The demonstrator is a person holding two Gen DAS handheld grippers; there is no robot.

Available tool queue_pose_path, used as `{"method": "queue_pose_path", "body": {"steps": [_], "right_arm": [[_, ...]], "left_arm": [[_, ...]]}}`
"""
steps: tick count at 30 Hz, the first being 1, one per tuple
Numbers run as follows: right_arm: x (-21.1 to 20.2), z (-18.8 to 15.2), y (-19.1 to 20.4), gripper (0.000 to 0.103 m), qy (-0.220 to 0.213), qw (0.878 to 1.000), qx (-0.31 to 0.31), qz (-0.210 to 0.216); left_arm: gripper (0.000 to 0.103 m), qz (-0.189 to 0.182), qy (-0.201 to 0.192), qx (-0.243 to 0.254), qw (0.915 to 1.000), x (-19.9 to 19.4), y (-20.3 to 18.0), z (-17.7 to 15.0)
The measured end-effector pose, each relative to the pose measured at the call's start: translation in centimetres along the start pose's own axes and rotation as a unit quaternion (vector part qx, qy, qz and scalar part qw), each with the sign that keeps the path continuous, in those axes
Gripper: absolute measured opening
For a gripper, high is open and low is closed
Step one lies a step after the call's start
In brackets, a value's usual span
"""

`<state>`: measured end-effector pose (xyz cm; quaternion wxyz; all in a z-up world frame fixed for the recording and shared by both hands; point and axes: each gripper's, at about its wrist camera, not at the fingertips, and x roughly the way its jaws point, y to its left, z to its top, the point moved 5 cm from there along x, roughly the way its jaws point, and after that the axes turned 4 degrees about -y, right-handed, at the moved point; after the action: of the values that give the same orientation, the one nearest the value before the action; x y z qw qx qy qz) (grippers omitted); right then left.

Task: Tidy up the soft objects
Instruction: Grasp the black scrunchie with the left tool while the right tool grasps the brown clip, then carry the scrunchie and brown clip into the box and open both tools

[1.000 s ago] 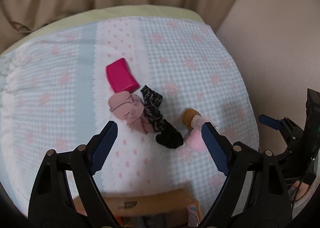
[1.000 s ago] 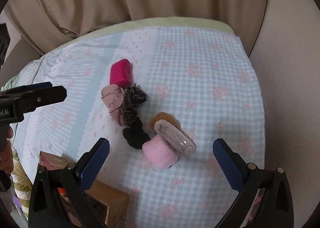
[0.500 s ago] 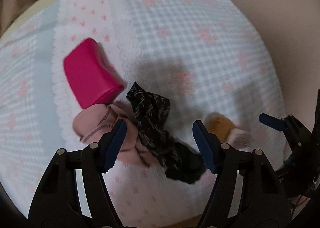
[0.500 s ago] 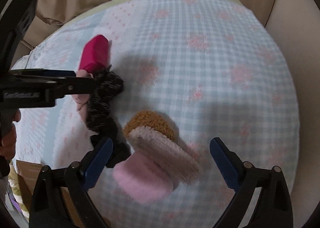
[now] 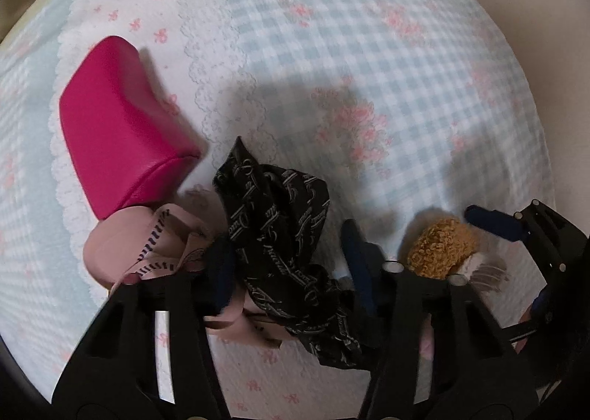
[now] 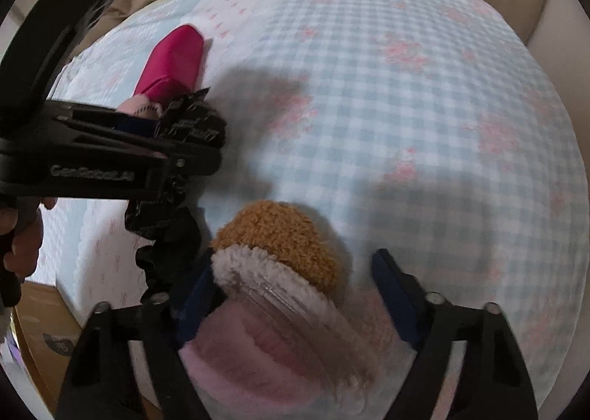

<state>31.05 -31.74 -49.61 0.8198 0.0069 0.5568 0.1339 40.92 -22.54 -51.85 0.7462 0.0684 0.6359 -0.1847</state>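
1. My left gripper [image 5: 291, 265] has its blue pads spread to either side of the black patterned scarf [image 5: 280, 221]; the jaws stand apart and I cannot tell whether the pads touch the cloth yet

2. My right gripper [image 6: 295, 294] is likewise parted around the clear-wrapped bundle of fluffy cloths [image 6: 280, 287], tan on top, white and pink below; nothing is clamped

3. To do this well, I judge I should lower the left fingers until they straddle the thick middle of the scarf, then close slowly so the pink scarf [image 5: 147, 250] lying against it is not pinched along

4. On the right I want the pads on the plush sides of the bundle, since the plastic wrap looks slippery

5. Further out, the magenta pouch [image 5: 121, 132] rests just beside the pink scarf on the checked bedspread [image 5: 368, 51]; a cardboard box [image 6: 48, 324] sits at the bed's near edge

6. Writing: the left gripper's body carries embossed lettering that seems to read "GenRobot.AI"; the scarf's script print and a dark label on the box are too small to read
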Motion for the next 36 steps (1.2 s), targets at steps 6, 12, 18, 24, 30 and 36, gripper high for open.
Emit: {"method": "queue_pose_path", "body": {"steps": [6,12,18,24,30,36], "right_arm": [[0.9,0.4,1.6,0.051,0.006,0.999,-0.031,0.005],[0.2,0.8,1.3,0.047,-0.004,1.0,-0.018,0.011],[-2.2,2.0,0.3,0.046,-0.027,1.0,0.009,0.011],[-6.4,3.9,0.3,0.046,-0.06,0.998,0.029,0.013],[-12.4,5.4,1.5,0.046,-0.096,0.995,0.025,0.01],[-18.2,5.9,4.0,0.046,-0.127,0.992,0.022,0.016]], "left_arm": [[0.023,-0.001,0.0,-0.003,1.0,0.3,0.5,-0.1],[0.022,-0.007,-0.014,-0.01,0.9998,-1.1,0.3,0.1],[0.022,-0.015,-0.036,-0.012,0.9992,-4.3,0.0,0.0],[0.022,-0.022,-0.068,-0.024,0.9972,-9.3,-0.2,-0.1],[0.022,-0.02,-0.111,-0.034,0.993,-15.8,-0.6,-0.6],[0.022,-0.021,-0.152,-0.055,0.9866,-22.5,-0.7,-2.9]]}}
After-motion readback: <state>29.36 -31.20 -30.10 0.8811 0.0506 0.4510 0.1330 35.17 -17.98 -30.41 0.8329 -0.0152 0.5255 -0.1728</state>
